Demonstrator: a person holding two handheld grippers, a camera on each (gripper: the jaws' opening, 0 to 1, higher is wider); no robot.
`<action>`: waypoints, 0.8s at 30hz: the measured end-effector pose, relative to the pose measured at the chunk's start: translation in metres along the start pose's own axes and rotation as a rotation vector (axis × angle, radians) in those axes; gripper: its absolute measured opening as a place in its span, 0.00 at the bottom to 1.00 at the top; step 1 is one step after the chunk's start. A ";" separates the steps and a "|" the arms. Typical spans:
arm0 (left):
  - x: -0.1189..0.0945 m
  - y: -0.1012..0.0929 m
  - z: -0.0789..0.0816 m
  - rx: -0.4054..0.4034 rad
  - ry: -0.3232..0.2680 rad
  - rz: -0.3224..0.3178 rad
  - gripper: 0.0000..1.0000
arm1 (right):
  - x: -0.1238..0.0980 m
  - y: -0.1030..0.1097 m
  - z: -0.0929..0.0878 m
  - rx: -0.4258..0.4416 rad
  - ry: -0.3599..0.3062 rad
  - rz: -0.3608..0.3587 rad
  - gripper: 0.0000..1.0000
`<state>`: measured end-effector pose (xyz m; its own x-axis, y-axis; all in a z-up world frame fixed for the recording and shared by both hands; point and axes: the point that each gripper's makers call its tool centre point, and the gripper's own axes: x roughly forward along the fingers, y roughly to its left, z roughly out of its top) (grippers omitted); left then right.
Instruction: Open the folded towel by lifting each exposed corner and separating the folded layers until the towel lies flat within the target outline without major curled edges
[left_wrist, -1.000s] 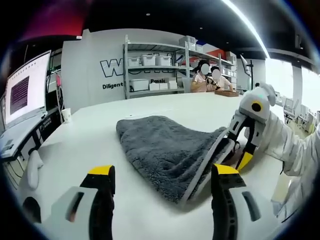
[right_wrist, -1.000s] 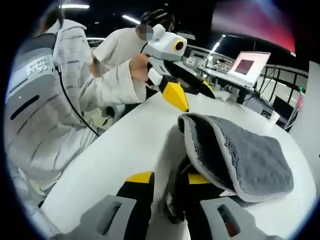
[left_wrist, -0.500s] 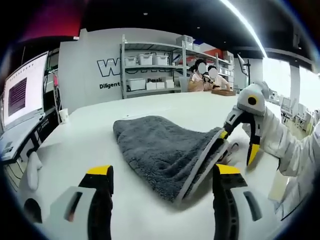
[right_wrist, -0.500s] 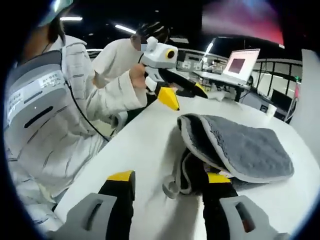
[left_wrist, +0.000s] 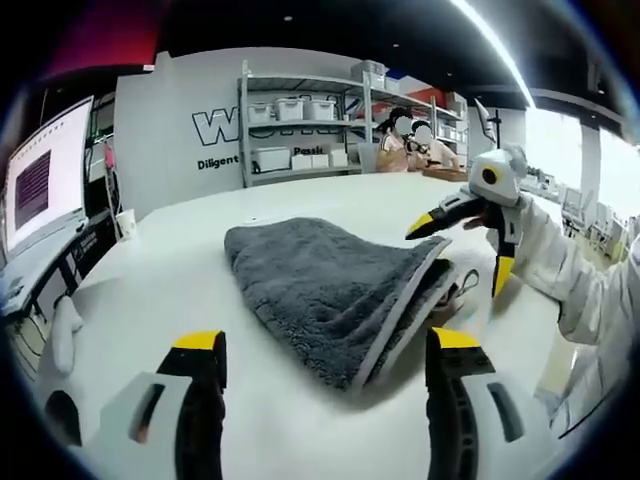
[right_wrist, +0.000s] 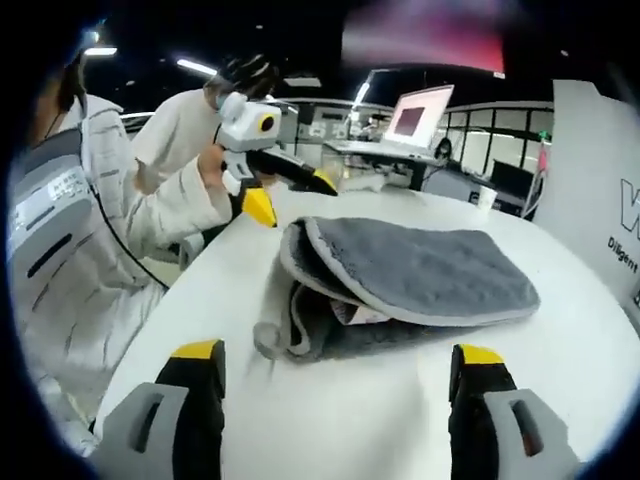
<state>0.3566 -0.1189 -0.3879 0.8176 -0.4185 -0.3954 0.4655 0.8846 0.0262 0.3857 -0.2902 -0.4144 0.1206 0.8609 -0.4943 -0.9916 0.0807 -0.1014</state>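
A dark grey towel (left_wrist: 320, 280) with a pale trimmed edge lies folded on the white table (left_wrist: 150, 270). Its layered open side faces the right gripper (right_wrist: 337, 355), whose jaws stand wide open, a short way back from the towel (right_wrist: 420, 270) and holding nothing. In the left gripper view this right gripper (left_wrist: 460, 255) hovers just off the towel's right edge, held by a hand in a white sleeve. The left gripper (left_wrist: 327, 345) is open above the table in front of the towel's near edge. From the right gripper view, the left gripper (right_wrist: 290, 196) hangs beyond the towel's far left corner.
A monitor (left_wrist: 40, 185), a white cup (left_wrist: 125, 222) and a small white object (left_wrist: 62, 335) sit at the table's left. Shelves with bins (left_wrist: 300, 130) line the back wall. A person in a striped white jacket (right_wrist: 70, 250) stands close; a laptop (right_wrist: 415, 115) is behind.
The right gripper has opened, let go of the towel's lifted edge and drawn back. That edge has dropped onto the lower layers. The left gripper has barely moved.
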 end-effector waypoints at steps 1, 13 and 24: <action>0.001 0.000 -0.002 0.006 0.005 0.002 0.80 | 0.000 -0.003 -0.001 0.008 0.002 -0.013 0.97; 0.001 -0.004 -0.011 0.028 -0.022 0.049 0.58 | -0.012 -0.037 0.002 0.065 -0.026 -0.177 0.99; 0.005 -0.010 -0.033 0.148 0.043 0.097 0.30 | -0.011 -0.032 0.000 0.062 -0.018 -0.183 0.94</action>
<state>0.3452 -0.1227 -0.4210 0.8471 -0.3210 -0.4234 0.4327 0.8793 0.1991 0.4162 -0.3026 -0.4053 0.2987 0.8380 -0.4567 -0.9543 0.2668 -0.1346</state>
